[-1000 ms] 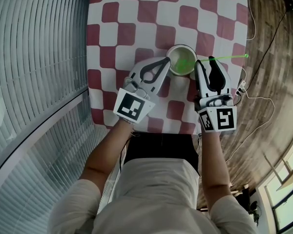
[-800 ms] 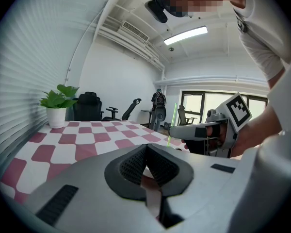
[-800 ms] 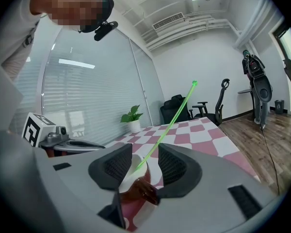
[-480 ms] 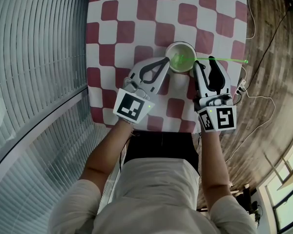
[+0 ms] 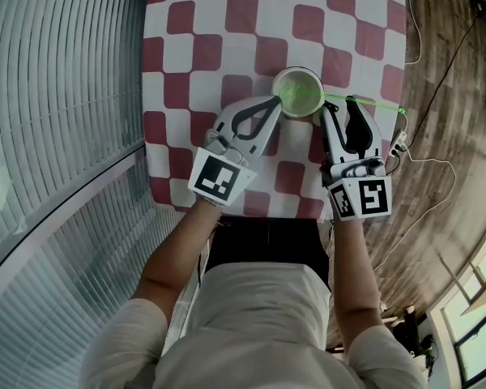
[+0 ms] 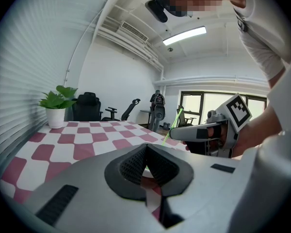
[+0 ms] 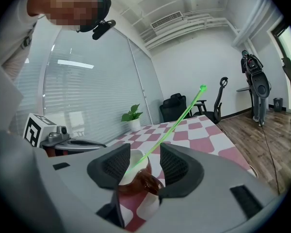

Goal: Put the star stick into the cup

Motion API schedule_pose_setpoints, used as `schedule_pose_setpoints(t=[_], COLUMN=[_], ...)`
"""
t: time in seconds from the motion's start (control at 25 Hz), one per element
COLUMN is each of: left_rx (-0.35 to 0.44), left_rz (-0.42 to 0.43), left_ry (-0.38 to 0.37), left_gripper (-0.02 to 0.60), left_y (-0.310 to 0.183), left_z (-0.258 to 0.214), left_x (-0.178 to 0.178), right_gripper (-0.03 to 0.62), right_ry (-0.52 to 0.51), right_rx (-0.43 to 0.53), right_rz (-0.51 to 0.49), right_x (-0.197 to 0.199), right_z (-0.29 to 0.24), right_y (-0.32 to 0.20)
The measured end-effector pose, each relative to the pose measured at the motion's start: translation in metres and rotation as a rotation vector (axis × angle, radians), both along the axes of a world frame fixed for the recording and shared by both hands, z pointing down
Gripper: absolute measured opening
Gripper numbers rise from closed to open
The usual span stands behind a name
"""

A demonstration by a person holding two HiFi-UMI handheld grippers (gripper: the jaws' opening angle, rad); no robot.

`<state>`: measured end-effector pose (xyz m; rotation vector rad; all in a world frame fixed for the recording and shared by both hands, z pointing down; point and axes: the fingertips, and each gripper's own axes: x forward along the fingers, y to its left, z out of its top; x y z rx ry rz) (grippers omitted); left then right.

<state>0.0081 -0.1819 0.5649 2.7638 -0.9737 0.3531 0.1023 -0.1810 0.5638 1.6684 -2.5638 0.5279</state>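
At the cup (image 5: 287, 78), right tool (image 5: 343, 108) has just released the star stick (image 5: 385, 108).

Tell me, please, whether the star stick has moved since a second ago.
Yes. Relative to the cup, the star stick has swung its free end nearer the person, downward in the head view.

Desk (image 5: 227, 23): matt checked cloth. Cup (image 5: 298, 70): smooth, glossy. Star stick (image 5: 373, 104): translucent green plastic. Right gripper (image 7: 144, 165): matt grey plastic, ribbed black pads (image 7: 119, 164). Floor (image 5: 445, 55): wood grain.

star stick (image 5: 381, 106): green, leaning in cup | cup (image 5: 298, 70): white, upright
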Motion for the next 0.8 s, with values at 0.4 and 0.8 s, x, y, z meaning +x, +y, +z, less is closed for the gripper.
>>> schedule_pose_setpoints(t=[0.4, 0.8], left_rx=[0.0, 0.012], left_rz=[0.002, 0.018], left_ry=[0.004, 0.005], left_gripper=[0.031, 0.031], left_y=[0.007, 0.01], left_z=[-0.001, -0.007], left_x=[0.004, 0.009], right_gripper=[0.186, 0.181], right_ry=[0.005, 0.027], right_rx=[0.002, 0.023], right_rz=[0.015, 0.012], right_x=[0.004, 0.001], right_z=[-0.002, -0.013], right_y=[0.011, 0.019])
